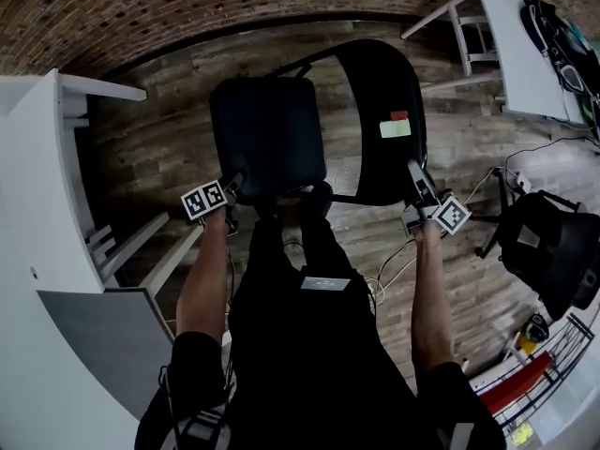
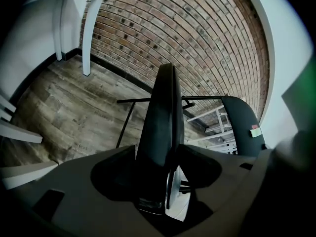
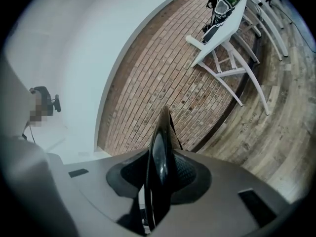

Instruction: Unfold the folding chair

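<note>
The folding chair (image 1: 380, 101) sits directly ahead of the person, over a dark wood-plank floor (image 1: 155, 153) and in front of a brick wall (image 1: 187, 7). A white table (image 1: 37, 204) is to its left and a white desk (image 1: 506, 45) to its right. The left gripper (image 1: 234, 187) is clamped on the edge of the seat (image 1: 267, 129). The right gripper (image 1: 417, 200) pinches the edge of the backrest (image 1: 384, 157) — the seat and backrest are spread apart.

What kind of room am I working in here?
Likely a loft-style office or workroom: brick wall, wood-plank floor, white desks along the sides, and a black backpack on the floor.
</note>
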`<state>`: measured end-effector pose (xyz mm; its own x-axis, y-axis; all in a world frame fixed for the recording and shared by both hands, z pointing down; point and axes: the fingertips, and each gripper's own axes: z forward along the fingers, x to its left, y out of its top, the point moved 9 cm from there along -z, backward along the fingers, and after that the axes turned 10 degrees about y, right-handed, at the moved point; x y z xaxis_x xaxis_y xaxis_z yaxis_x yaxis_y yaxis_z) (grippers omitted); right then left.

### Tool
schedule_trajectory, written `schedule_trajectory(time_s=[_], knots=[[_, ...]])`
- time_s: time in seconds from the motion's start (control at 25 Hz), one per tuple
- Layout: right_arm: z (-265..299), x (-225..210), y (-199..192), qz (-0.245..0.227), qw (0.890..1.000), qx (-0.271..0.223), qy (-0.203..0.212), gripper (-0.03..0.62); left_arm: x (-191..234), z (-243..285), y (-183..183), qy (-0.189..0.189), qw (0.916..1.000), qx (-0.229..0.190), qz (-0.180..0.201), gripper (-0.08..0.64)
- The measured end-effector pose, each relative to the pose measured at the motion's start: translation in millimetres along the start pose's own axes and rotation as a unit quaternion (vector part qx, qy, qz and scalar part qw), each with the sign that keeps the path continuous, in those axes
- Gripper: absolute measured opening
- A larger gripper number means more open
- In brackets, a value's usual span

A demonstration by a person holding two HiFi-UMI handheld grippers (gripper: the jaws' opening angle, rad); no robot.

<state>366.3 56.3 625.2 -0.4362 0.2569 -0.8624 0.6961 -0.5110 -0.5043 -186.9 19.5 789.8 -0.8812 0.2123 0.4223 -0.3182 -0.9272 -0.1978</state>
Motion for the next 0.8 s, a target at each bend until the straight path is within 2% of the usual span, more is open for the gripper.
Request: schedule_trajectory(time_s=[0.4, 0.64, 0.8], knots=[[7.1, -31.0, -9.5, 0.008, 1.0, -0.008, -0.003, 0.107, 43.0, 8.7, 1.4, -0.022, 0.999, -0.038, 0.0, 0.279], [-13.6, -50.2, -8.6, 0.003, 0.998, -0.008, -0.056, 0.107, 49.0, 20.7, -6.3, -0.046, 0.9975, -0.054, 0.001, 0.279], [-13.7, -60.8, -9.7, 0.003, 0.998, -0.01, -0.064, 0.107, 56.8, 23.2, -5.7, -0.055, 0.9972, -0.051, 0.001, 0.279]])
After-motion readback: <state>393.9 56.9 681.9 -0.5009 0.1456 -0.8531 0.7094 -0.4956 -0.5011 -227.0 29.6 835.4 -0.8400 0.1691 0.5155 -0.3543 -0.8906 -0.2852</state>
